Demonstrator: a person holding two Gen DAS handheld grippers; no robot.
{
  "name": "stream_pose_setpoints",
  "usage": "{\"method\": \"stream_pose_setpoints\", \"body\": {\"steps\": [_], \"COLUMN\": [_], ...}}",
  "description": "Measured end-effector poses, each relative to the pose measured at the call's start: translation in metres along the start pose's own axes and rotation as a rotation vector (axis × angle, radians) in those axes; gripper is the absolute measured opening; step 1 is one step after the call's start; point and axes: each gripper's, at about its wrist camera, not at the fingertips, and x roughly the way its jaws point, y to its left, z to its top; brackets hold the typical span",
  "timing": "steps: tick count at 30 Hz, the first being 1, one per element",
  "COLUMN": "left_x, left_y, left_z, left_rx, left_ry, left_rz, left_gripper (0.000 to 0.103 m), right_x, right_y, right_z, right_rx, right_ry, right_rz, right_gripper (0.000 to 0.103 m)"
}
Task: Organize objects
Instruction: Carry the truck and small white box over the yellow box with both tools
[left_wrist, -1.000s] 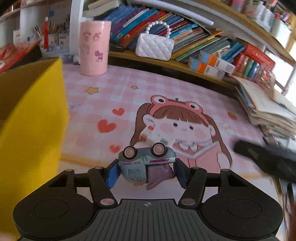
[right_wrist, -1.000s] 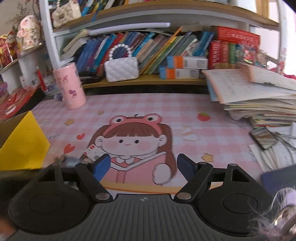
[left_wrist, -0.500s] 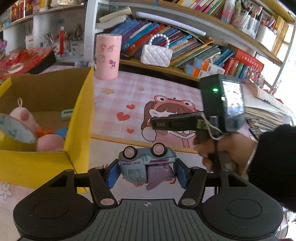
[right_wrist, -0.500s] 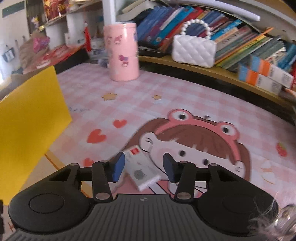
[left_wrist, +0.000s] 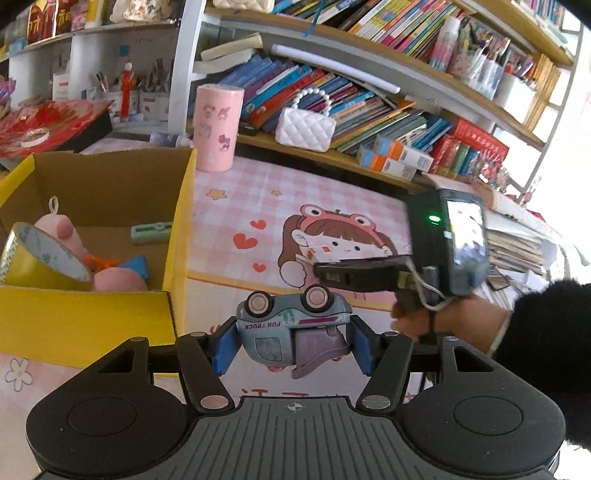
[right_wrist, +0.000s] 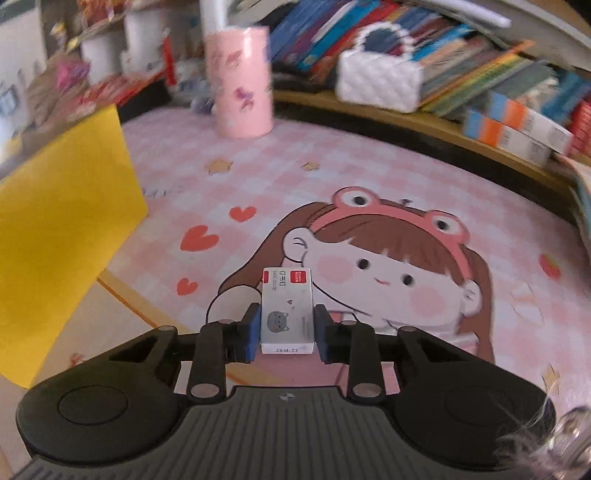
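Observation:
My left gripper (left_wrist: 291, 349) is shut on a grey-blue toy truck (left_wrist: 291, 326), held upside down with wheels up, above the mat just right of the yellow cardboard box (left_wrist: 173, 295). The box holds a tape roll (left_wrist: 40, 256), pink plush toys (left_wrist: 114, 280) and a green item (left_wrist: 151, 232). My right gripper (right_wrist: 286, 332) is shut on a small white staple box (right_wrist: 286, 310) with a cat drawing, over the pink cartoon mat (right_wrist: 369, 206). The right gripper also shows in the left wrist view (left_wrist: 321, 271), at the right.
A pink cylinder holder (left_wrist: 218, 127) and a white quilted purse (left_wrist: 304, 127) stand at the back by the bookshelf (left_wrist: 369, 96). Paper stacks (left_wrist: 517, 236) lie at the right. The yellow box (right_wrist: 62, 221) is left of the right gripper.
The right gripper closed on the white staple box and lifted it. The left gripper rose and pulled back with the truck, so the box's inside shows more.

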Motion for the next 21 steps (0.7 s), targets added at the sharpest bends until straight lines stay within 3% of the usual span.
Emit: {"method": "stream_pose_setpoints", "body": {"steps": [12, 16, 21], "left_x": [-0.035, -0.052, -0.076], "left_y": [0.028, 0.047, 0.078], "left_z": [-0.018, -0.024, -0.033], "left_rx": [-0.017, -0.035, -0.074], "left_ry": [-0.044, -0.06, -0.089], "left_rz": [-0.08, -0.079, -0.052], "left_gripper": [0.061, 0.061, 0.061], "right_x": [-0.128, -0.16, -0.181], "right_y": [0.037, 0.072, 0.11], "right_z": [-0.04, -0.054, -0.062], "right_rx": [0.285, 0.299, 0.288], "right_ry": [-0.083, -0.11, -0.099], "right_rz": [-0.122, -0.162, -0.147], "right_gripper": [0.028, 0.028, 0.028]}}
